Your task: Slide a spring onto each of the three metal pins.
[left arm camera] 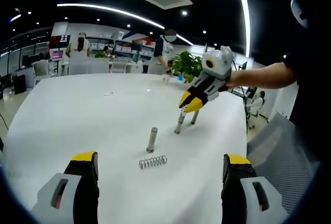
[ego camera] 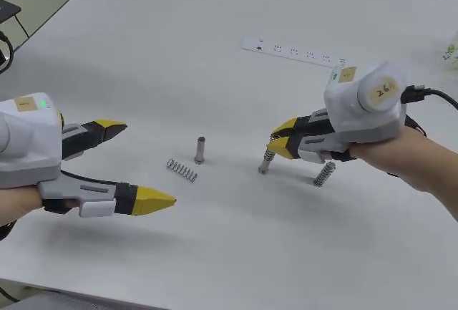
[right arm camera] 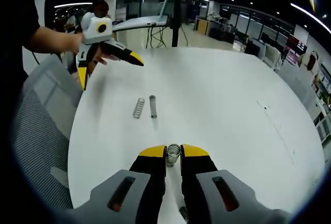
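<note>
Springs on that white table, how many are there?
3. The loose spring lies flat beside the bare pin. The gripped spring is on a second pin, between the right gripper's tips. The third spring is on the third pin, just right of it.

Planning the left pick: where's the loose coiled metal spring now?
In the head view the loose coiled metal spring lies flat on the white table, just left of the bare upright metal pin.

Silver spring (right arm camera: 173, 152), white table (ego camera: 215, 38), yellow-tipped tongs (ego camera: 149, 162)
</note>
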### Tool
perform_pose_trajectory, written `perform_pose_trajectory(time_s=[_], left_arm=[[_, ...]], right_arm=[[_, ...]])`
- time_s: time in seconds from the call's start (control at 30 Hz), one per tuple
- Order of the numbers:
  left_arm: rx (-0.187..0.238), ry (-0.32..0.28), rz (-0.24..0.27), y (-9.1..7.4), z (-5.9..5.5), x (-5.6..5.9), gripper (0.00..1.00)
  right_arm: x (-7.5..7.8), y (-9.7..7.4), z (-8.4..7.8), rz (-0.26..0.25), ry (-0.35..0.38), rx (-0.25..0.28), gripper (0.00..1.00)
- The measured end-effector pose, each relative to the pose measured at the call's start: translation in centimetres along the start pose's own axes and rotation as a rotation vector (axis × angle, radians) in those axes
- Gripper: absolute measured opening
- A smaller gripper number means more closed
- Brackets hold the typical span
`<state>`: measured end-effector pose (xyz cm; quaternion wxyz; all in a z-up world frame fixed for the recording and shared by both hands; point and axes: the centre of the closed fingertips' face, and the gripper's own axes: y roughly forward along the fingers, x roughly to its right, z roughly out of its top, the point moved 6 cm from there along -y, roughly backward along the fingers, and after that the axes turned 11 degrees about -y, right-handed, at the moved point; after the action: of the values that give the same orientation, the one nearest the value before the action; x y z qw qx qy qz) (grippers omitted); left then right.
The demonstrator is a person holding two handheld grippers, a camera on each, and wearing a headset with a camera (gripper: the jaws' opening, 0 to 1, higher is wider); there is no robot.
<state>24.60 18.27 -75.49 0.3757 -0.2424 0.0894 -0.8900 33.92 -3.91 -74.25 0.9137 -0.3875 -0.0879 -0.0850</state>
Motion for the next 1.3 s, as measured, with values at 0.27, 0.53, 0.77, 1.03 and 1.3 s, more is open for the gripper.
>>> perform_pose_trajectory(time_s=[0.27, 0.53, 0.77, 1.03, 1.3], left_arm=[[-0.005, 0.002, 0.0, 0.0, 0.0, 0.0, 0.98], [-0.002, 0.001, 0.005, -0.1, 0.1, -0.2, 0.98], [-0.005, -0.002, 0.008, -0.3, 0.0, -0.2, 0.98], [-0.007, -0.001, 0.008, -0.3, 0.0, 0.0, 0.98], [-0.006, 0.002, 0.003, -0.2, 0.2, 0.3, 0.98]], right_arm=[[-0.3, 1.2, -1.2, 0.001, 0.018, -0.011, 0.08], [-0.3, 1.8, -2.0, -0.002, 0.038, -0.024, 0.08], [-0.5, 1.8, -2.2, 0.003, 0.05, -0.028, 0.08], [-0.4, 1.8, -1.9, -0.001, 0.068, -0.015, 0.09], [0.0, 0.9, -1.4, -0.032, 0.078, 0.017, 0.13]])
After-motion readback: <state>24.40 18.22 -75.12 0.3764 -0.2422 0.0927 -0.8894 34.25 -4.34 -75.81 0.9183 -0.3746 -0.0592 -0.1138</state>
